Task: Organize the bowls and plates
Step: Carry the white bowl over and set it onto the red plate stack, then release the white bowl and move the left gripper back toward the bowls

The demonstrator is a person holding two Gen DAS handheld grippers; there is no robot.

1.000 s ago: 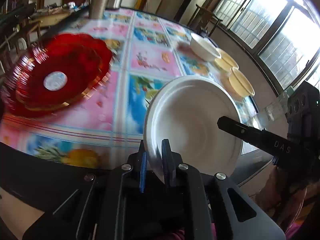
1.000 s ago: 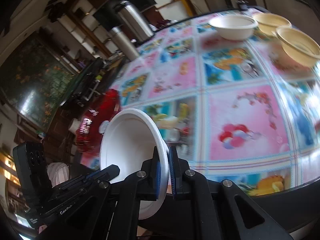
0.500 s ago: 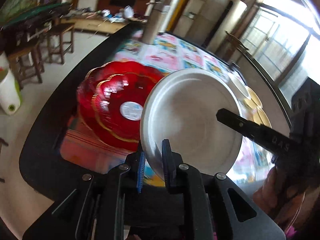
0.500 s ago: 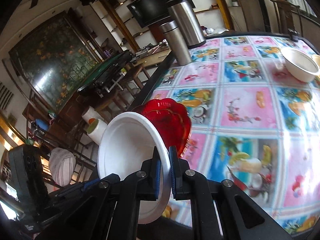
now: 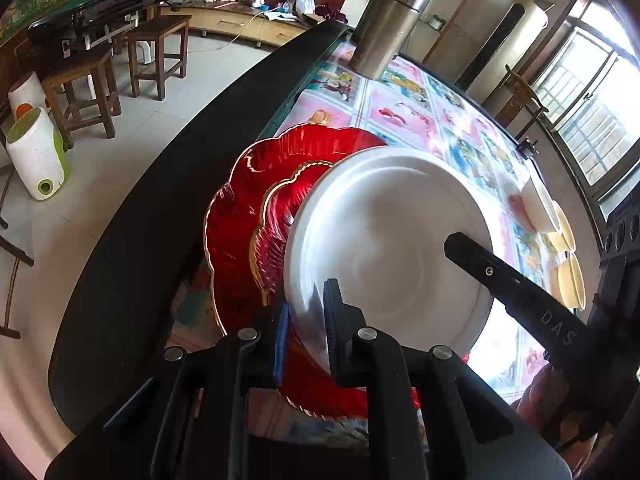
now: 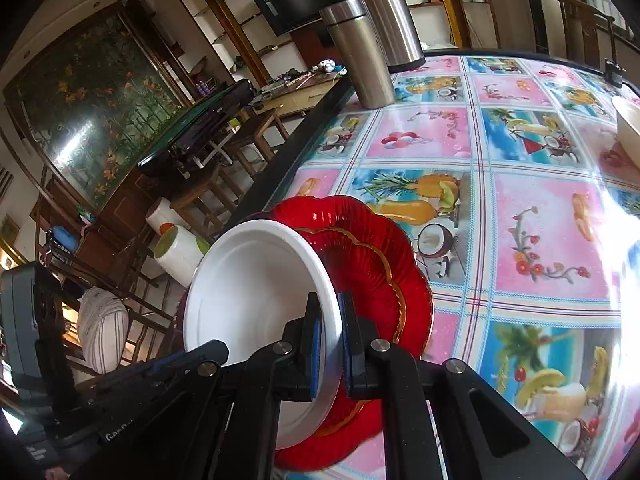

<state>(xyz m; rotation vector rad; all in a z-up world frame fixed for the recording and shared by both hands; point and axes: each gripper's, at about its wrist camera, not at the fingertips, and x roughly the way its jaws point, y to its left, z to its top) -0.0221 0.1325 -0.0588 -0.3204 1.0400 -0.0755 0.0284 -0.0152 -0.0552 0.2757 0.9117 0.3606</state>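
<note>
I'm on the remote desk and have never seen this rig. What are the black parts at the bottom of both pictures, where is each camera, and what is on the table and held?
There is no robot arm: a person holds a two-finger claw in each hand, with a fisheye camera looking along its fingers. The black parts are those claws. One picture looks over the left claw, the other over the right claw. Both are shut on the rim of one white plate, each from its own side, so each camera also sees the other claw. The plate is tilted above a stack of red scalloped plates near the edge of the table, which has a picture-patterned cloth. Farther off stand two steel flasks, a white bowl and yellow bowls.
</note>
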